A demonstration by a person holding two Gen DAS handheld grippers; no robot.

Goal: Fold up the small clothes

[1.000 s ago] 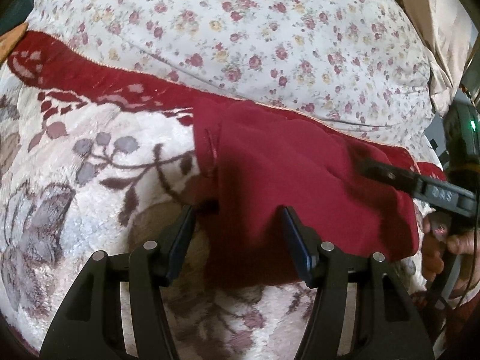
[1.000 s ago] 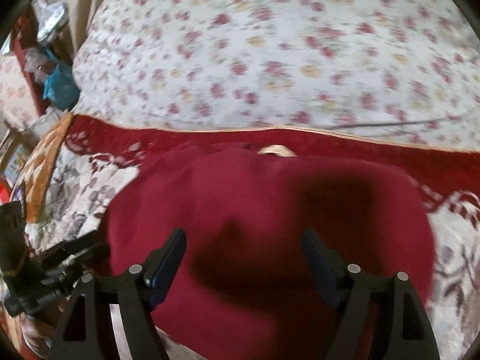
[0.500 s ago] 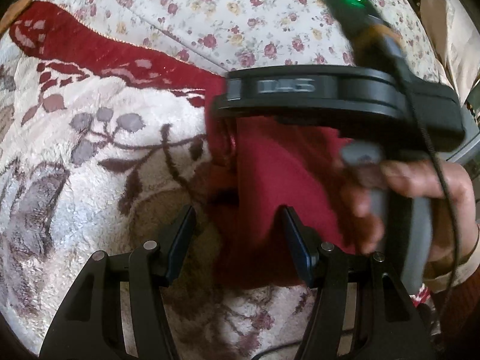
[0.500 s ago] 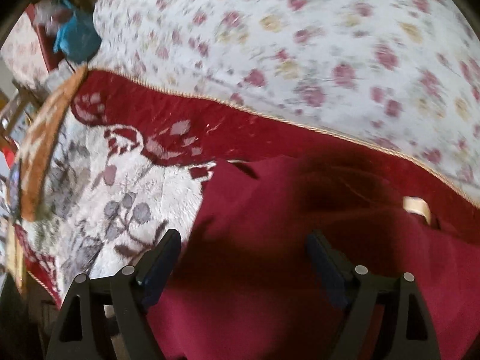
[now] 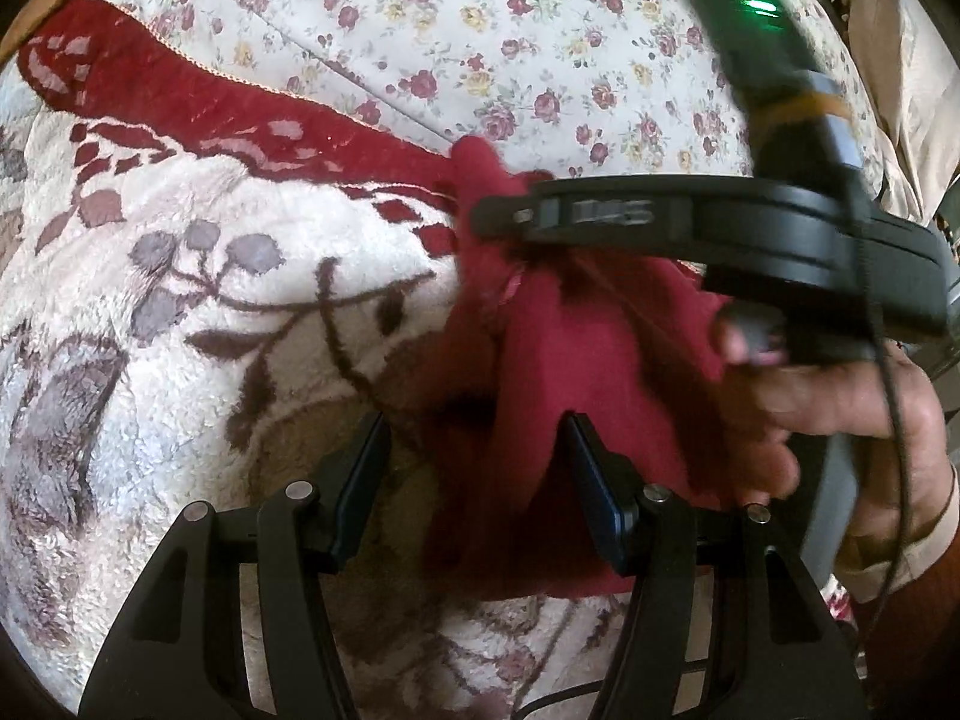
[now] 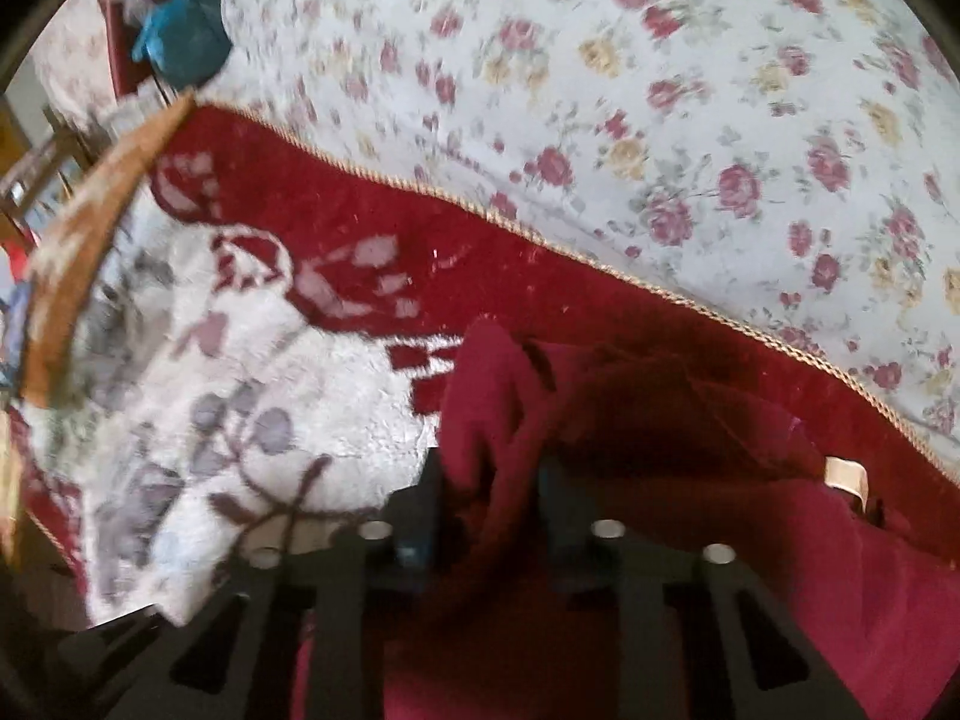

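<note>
A dark red garment [image 5: 570, 348] lies on a fleece blanket [image 5: 210, 300], bunched at its left corner. My left gripper [image 5: 477, 468] stands open over the garment's near left edge; cloth lies between its fingers, but the pads do not press it. My right gripper [image 5: 498, 216] comes in from the right, held by a hand [image 5: 840, 408]. In the right wrist view, the right gripper [image 6: 489, 480] has its jaws closing, and they pinch a raised fold of the red garment [image 6: 690, 570]. A cream label [image 6: 843, 477] shows at the garment's far edge.
The blanket has a wide red border [image 6: 420, 252] with a gold cord edge. Beyond it lies a white sheet with small roses [image 5: 480, 30]. At the far left, off the bed, there is clutter including something blue [image 6: 180, 36]. A beige cloth [image 5: 900, 60] hangs at the right.
The right gripper has swung left across the garment to its left corner and closed on it, so the cloth now stands bunched up. The left gripper has stayed open in place.
</note>
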